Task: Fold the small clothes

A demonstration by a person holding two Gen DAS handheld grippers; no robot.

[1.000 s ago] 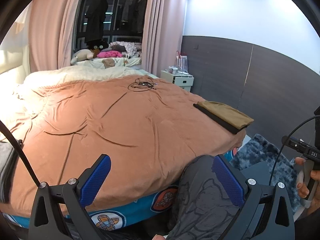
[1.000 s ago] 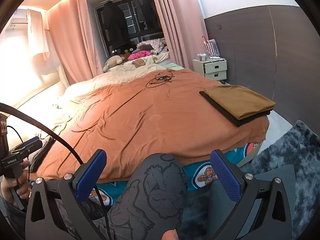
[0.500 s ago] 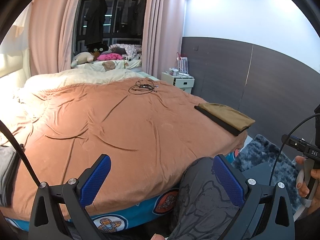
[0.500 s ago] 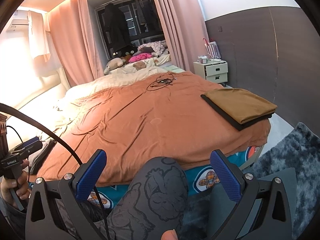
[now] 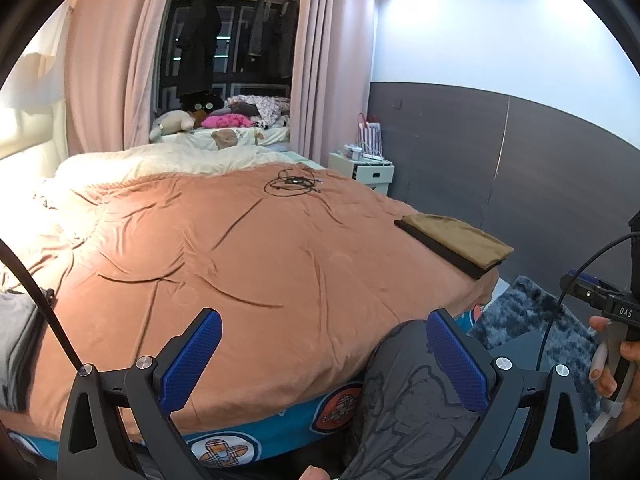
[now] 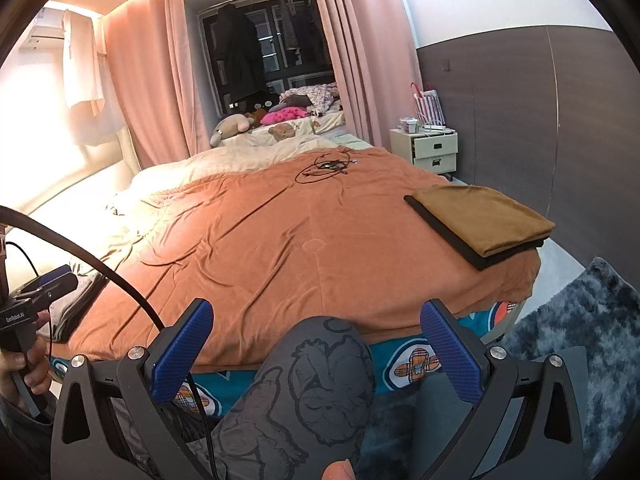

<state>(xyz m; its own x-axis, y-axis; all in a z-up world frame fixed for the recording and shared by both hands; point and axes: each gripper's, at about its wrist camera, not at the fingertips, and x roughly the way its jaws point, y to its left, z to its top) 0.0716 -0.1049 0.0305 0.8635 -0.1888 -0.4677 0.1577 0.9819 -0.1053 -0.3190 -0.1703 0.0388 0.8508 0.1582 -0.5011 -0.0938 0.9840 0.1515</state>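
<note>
- Over the last second my view of the bed (image 5: 248,264) barely shifts: both tools drift up a touch, so the orange cover sits a little lower in the left and right wrist views. Nothing on it has moved.
- My left gripper (image 5: 324,356) hangs with its blue fingers (image 5: 192,356) spread wide, nothing between them but my knee (image 5: 404,392) and the bed edge beyond.
- My right gripper (image 6: 316,350) is the same: fingers (image 6: 448,352) fully apart, holding nothing, poised over my lap.
- The folded tan cloth on a black one (image 6: 480,220) lies squared off at the bed's near right corner, well apart from both tools. I judge those two finished.
- A grey pile (image 5: 16,344) sits at the bed's left edge, near my left hand (image 6: 24,364); it looks like the next clothes, though I can't tell how many pieces.
- So I read this as a pause between garments, and the left side is where I'd reach.
</note>
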